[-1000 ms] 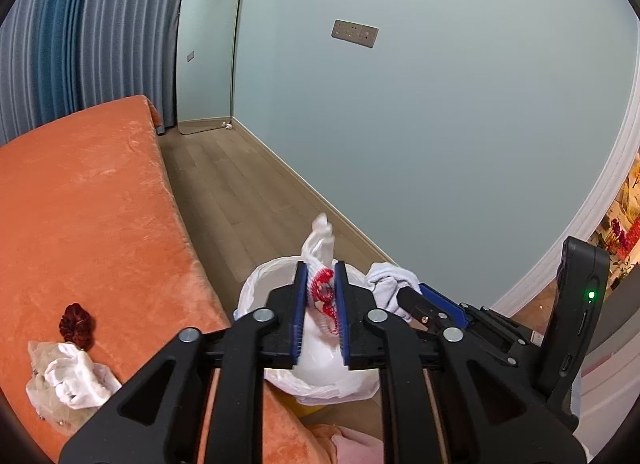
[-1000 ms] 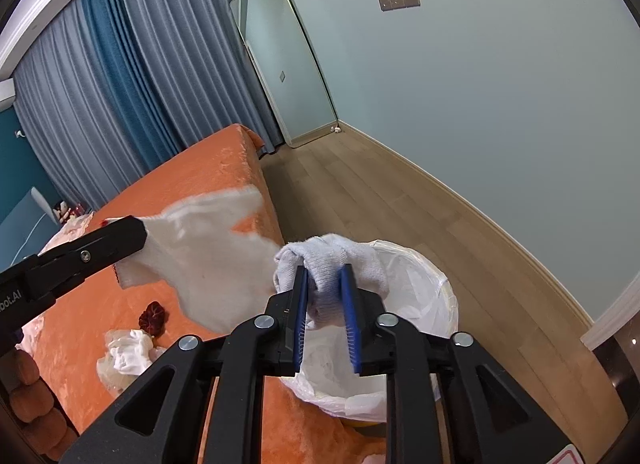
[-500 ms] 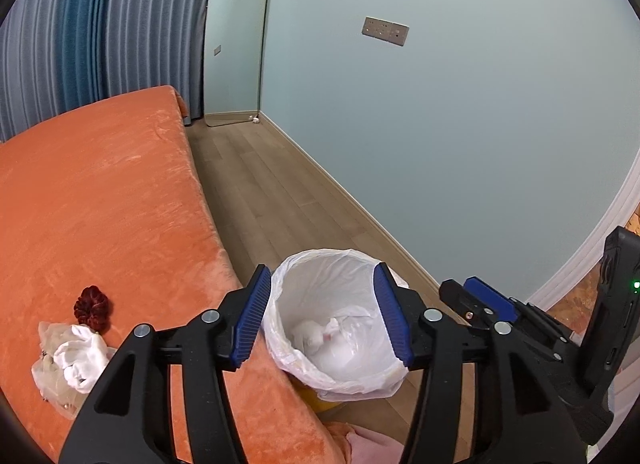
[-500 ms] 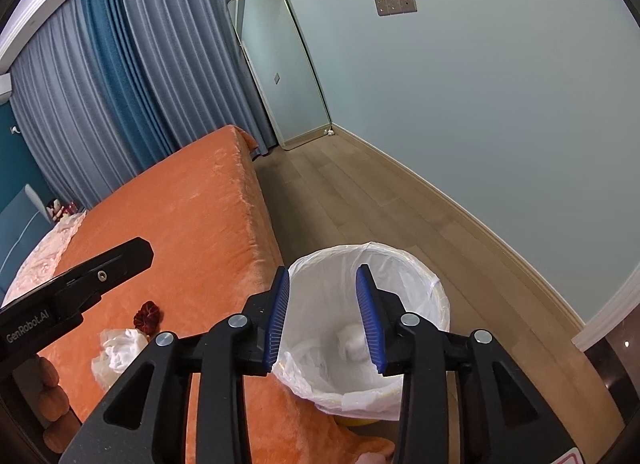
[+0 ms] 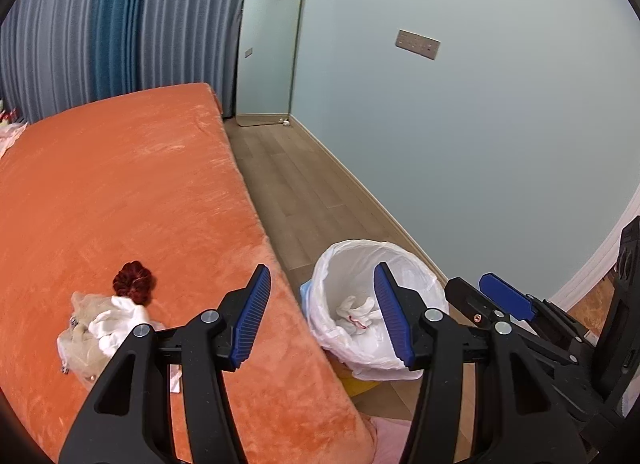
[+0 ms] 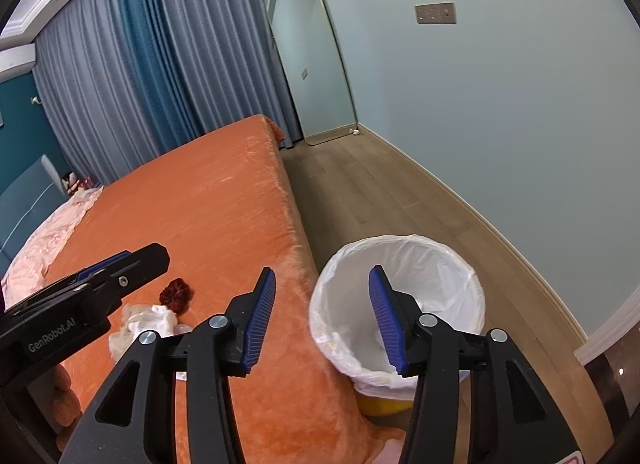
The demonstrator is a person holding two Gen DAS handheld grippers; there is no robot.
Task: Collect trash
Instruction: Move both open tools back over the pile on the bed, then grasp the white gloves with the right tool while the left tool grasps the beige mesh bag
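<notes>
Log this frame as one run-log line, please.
left gripper: opening, empty | right gripper: opening, empty | white-lined trash bin: crumpled white trash inside | orange bed: white wad, dark red scrunchie remain

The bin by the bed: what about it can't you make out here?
- Bin body, both views: white liner drapes over it; only a yellow base shows.
- Its contents, right wrist view: right gripper covers part of them.
- Trash pile on the bed: crumpled, contents unclear.

One lined bin (image 5: 360, 264), one red scrunchie (image 5: 133, 283), one crumpled white wad (image 5: 100, 324), two hand-held grippers.
</notes>
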